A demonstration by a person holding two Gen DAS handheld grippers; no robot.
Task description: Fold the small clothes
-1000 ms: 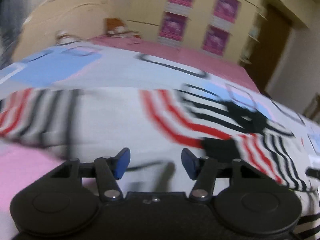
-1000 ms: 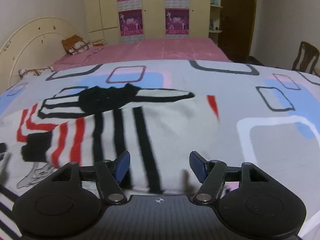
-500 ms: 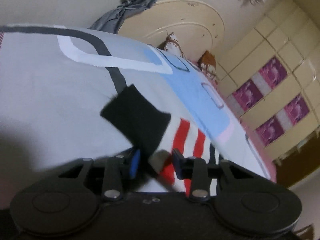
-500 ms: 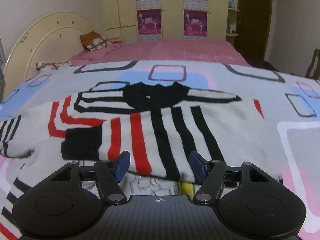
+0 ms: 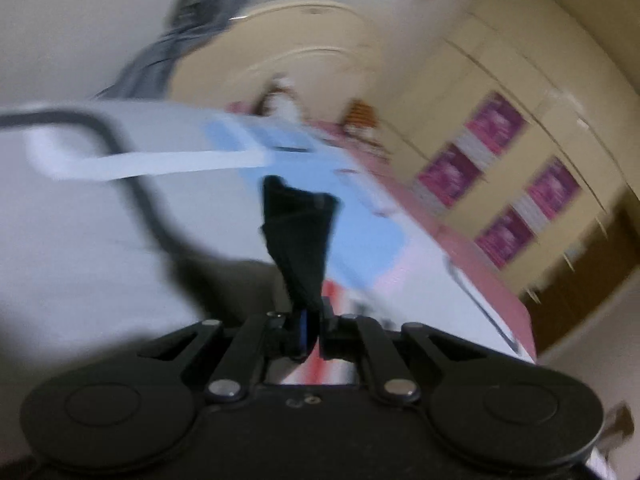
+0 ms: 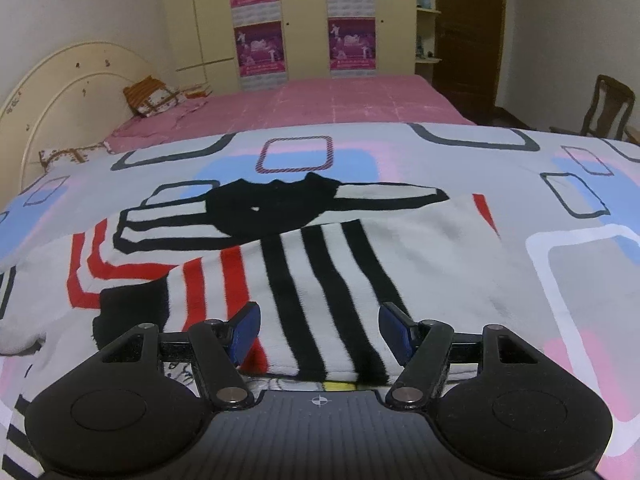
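A small white sweater point(image 6: 320, 272) with black and red stripes and a black collar lies on the patterned bedspread point(image 6: 520, 160), its right sleeve folded across the chest. My right gripper point(image 6: 319, 330) is open and empty, hovering just above the sweater's lower hem. My left gripper point(image 5: 310, 330) is shut on the sweater's black sleeve cuff point(image 5: 300, 240), which stands up from between the fingers above the bedspread point(image 5: 80, 240). The left wrist view is blurred by motion.
A cream headboard point(image 6: 72, 92) and pillows point(image 6: 152, 96) are at the back left. A pink bed cover point(image 6: 320, 100) lies beyond. A wardrobe with purple posters point(image 6: 260, 20) lines the far wall. A wooden chair point(image 6: 608, 108) stands at the right.
My left gripper closed on the black sleeve cuff and lifted it off the bedspread. My right gripper stayed open and drew a little closer over the sweater's hem.
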